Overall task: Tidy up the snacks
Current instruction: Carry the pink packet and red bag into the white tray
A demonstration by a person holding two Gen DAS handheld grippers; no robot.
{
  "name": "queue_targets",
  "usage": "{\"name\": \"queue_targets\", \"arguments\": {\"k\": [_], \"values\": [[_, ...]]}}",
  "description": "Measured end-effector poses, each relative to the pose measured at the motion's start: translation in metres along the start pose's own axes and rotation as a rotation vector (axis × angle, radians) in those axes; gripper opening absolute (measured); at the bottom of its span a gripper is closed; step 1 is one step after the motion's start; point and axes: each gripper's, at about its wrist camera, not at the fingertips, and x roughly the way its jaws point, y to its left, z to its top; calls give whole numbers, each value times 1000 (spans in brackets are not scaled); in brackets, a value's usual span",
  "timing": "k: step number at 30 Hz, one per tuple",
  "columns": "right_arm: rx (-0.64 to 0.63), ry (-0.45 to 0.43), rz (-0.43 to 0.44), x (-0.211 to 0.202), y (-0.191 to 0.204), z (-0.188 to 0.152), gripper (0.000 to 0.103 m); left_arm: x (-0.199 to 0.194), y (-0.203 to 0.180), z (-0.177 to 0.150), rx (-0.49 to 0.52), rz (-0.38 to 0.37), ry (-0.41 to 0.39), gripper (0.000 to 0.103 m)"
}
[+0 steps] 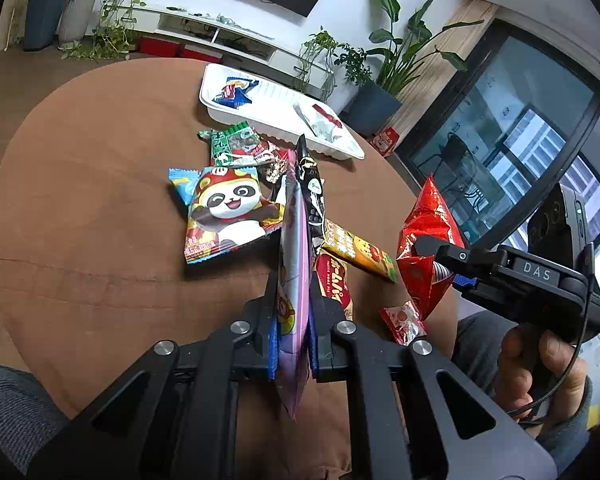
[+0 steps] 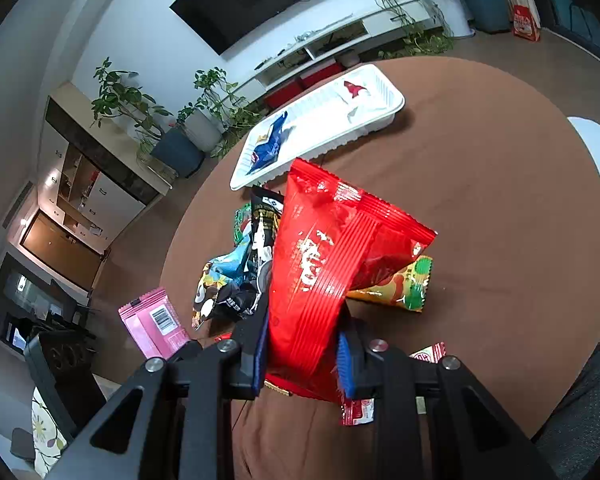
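My left gripper point(image 1: 293, 280) is shut on a pink snack packet point(image 1: 294, 264), held edge-on above the round brown table point(image 1: 100, 160); the packet also shows in the right wrist view point(image 2: 152, 326). My right gripper point(image 2: 303, 320) is shut on a red snack bag point(image 2: 320, 264), which also shows in the left wrist view point(image 1: 424, 240). A pile of snacks lies below: a panda packet point(image 1: 228, 212), a green packet point(image 1: 230, 146), a black packet point(image 1: 312, 188) and a yellow packet point(image 1: 360, 254). A white tray point(image 1: 284, 98) at the far side holds a blue packet point(image 1: 232, 92) and a white-red packet point(image 1: 324, 120).
A small red-white packet point(image 1: 404, 320) lies near the table's near edge. Potted plants point(image 1: 384, 64), a TV shelf point(image 1: 220, 36) and a large window point(image 1: 520, 128) stand beyond the table. A white round device point(image 2: 596, 152) stands past the table's right edge.
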Motion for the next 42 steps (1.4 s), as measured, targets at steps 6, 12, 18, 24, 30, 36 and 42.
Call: {"name": "queue_targets", "arguments": {"k": [6,12,18,24,30,36,42], "values": [[-18,-36,2,-7,-1,9,30,-17,-3,13,21,18,-25,9],[-37,-94,-5,-21,-6,32,30,-38,-4,48,52,33,-69,9],[-47,-166,0,-39,-9,63,30,-49,-7,95,80,26,-101,9],[-102,-211,5,-39,1,102,30,-44,-18,143,128,18,-103,9],[-148,-238,13,-12,11,159,30,-16,-26,207,163,48,-89,9],[-171,-210,26,39,15,223,30,45,-30,267,199,103,6,9],[-220,-120,1,103,10,260,30,118,-26,293,207,123,102,9]]}}
